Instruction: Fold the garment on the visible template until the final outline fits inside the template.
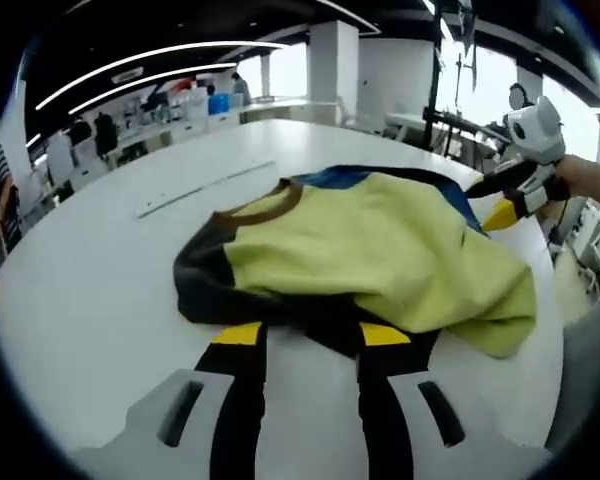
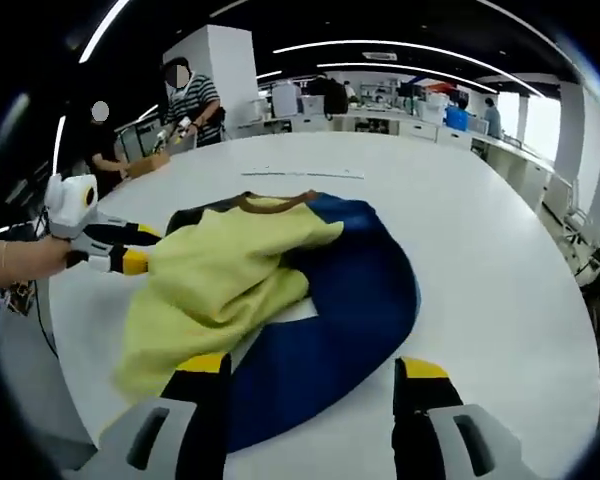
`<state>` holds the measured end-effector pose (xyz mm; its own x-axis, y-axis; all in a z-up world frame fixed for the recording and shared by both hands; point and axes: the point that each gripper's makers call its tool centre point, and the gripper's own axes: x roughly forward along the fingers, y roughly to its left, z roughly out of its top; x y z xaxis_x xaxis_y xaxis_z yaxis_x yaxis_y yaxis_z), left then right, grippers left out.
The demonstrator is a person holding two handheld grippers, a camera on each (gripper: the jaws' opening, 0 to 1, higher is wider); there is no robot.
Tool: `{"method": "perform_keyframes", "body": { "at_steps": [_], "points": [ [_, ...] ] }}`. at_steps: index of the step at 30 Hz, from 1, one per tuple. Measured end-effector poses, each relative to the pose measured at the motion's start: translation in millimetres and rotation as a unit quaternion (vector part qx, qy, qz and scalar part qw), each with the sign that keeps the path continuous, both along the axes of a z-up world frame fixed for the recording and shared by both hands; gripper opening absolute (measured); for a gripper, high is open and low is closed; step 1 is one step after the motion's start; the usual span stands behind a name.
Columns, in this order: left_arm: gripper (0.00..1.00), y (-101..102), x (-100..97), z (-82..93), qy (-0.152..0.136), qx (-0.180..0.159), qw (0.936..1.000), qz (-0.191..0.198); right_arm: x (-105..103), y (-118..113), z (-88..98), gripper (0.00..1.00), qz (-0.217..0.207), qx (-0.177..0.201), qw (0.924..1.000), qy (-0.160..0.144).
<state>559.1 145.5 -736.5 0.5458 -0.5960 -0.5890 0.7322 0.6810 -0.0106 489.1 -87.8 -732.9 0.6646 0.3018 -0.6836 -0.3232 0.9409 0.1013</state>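
A crumpled garment (image 1: 380, 250) lies on the white round table (image 1: 100, 290). Its front is yellow-green, with a brown collar (image 1: 270, 208), dark sleeves and a blue part (image 2: 350, 300) spread flat. My left gripper (image 1: 311, 335) is open, its yellow-tipped jaws set on either side of the garment's dark near edge. In the right gripper view it (image 2: 135, 250) sits at the yellow cloth's left edge. My right gripper (image 2: 311, 365) is open wide over the blue part's near rim. In the left gripper view it (image 1: 500, 205) sits at the garment's far right edge.
A thin pale strip (image 1: 205, 188) lies on the table beyond the collar. A hand (image 1: 585, 178) holds the right gripper. People (image 2: 192, 100) stand at desks past the table's far-left edge. Bare table (image 2: 500, 250) stretches right of the garment.
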Motion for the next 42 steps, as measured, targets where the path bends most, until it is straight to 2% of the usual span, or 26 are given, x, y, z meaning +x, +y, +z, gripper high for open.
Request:
{"method": "perform_keyframes", "body": {
  "at_steps": [6, 12, 18, 19, 23, 25, 27, 34, 42],
  "points": [
    [0.28, -5.0, -0.4, -8.7, 0.019, 0.005, 0.9998, -0.001, -7.6, -3.0, -7.6, 0.55, -0.022, 0.012, 0.9997, 0.005],
    [0.25, -11.4, -1.8, -12.8, 0.022, 0.022, 0.9994, -0.014, -11.3, -6.1, -17.9, 0.41, -0.043, 0.012, 0.9990, 0.007],
    [0.23, -15.2, 1.2, -14.7, 0.028, 0.035, 0.9989, -0.016, -9.9, -5.9, -19.4, 0.32, -0.046, -0.001, 0.9989, -0.009],
    [0.23, -14.5, 0.1, -15.0, 0.035, 0.034, 0.9987, -0.010, -9.2, -6.4, -19.1, 0.30, -0.049, 0.000, 0.9987, -0.010],
    [0.21, -12.4, 0.9, -15.1, 0.036, 0.038, 0.9986, -0.002, -8.1, -6.5, -20.5, 0.16, -0.052, -0.008, 0.9985, -0.015],
    [0.13, -11.0, 1.0, -15.6, 0.043, 0.039, 0.9983, 0.008, -7.9, -7.1, -20.7, 0.08, -0.054, -0.009, 0.9984, -0.016],
    [0.03, -13.7, -3.8, -17.4, 0.061, 0.030, 0.9976, 0.012, -8.2, -8.2, -20.9, 0.00, -0.057, -0.011, 0.9982, -0.017],
    [0.01, -11.6, -4.5, -17.8, 0.068, 0.031, 0.9969, 0.026, -7.8, -9.8, -20.6, 0.00, -0.053, -0.014, 0.9982, -0.024],
    [0.00, -1.7, -10.1, -2.1, 0.057, 0.019, 0.9973, 0.041, -1.5, -16.0, -0.4, 0.00, -0.047, -0.022, 0.9973, -0.051]
  ]
}}
